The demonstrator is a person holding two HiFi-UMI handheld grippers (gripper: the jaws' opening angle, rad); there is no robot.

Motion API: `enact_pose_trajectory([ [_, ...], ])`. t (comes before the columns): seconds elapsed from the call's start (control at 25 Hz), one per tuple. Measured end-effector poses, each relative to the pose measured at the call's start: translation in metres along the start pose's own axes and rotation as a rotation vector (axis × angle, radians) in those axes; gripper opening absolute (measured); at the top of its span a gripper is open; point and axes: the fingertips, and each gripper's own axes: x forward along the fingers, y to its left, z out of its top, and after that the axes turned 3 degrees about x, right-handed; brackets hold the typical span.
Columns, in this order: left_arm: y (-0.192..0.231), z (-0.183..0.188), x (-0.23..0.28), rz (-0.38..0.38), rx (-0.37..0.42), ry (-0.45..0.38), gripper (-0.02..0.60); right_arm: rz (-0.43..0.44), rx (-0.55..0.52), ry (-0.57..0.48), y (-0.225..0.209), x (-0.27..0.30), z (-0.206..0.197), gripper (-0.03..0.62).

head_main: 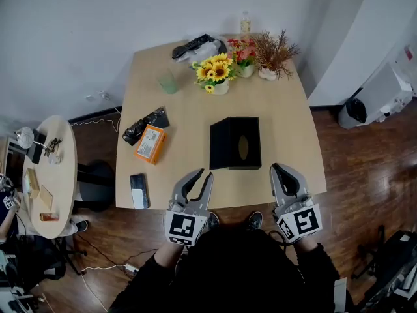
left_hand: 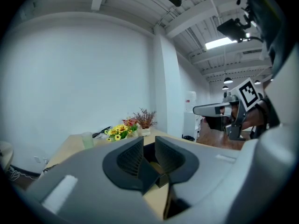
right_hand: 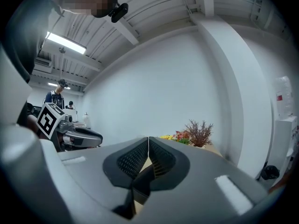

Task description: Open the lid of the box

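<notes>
Box (head_main: 235, 142) on table (head_main: 287, 122); left gripper (head_main: 204, 173) parted; right gripper (head_main: 278, 169) closed

On the wooden table (head_main: 287, 122), a vase of sunflowers (head_main: 215, 72), red flowers (head_main: 242, 52) and a dried plant (head_main: 272, 54) stand at the far edge. An orange packet (head_main: 151, 143) and a phone (head_main: 139, 190) lie at its left side.

The room is bright and evenly lit. Light comes from above: a strip lamp (left_hand: 223, 43) glares white in the left gripper view, and a second strip lamp (right_hand: 65, 43) in the right gripper view. On the table (head_main: 189, 116) the shadows are soft and short. Both gripper views are strongly curved, with black corners. The left gripper (left_hand: 148, 141) and right gripper (right_hand: 148, 141) look soft near the lens. The head view is sharp, only bent at the edges.
</notes>
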Motion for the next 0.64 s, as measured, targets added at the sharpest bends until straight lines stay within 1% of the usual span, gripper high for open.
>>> enact_pose_trajectory([
  [0.64, -0.004, -0.0012, 0.001, -0.006, -0.007, 0.009, 0.058, 0.002, -0.002, 0.015, -0.0024, -0.0001, -0.0018, 0.0],
])
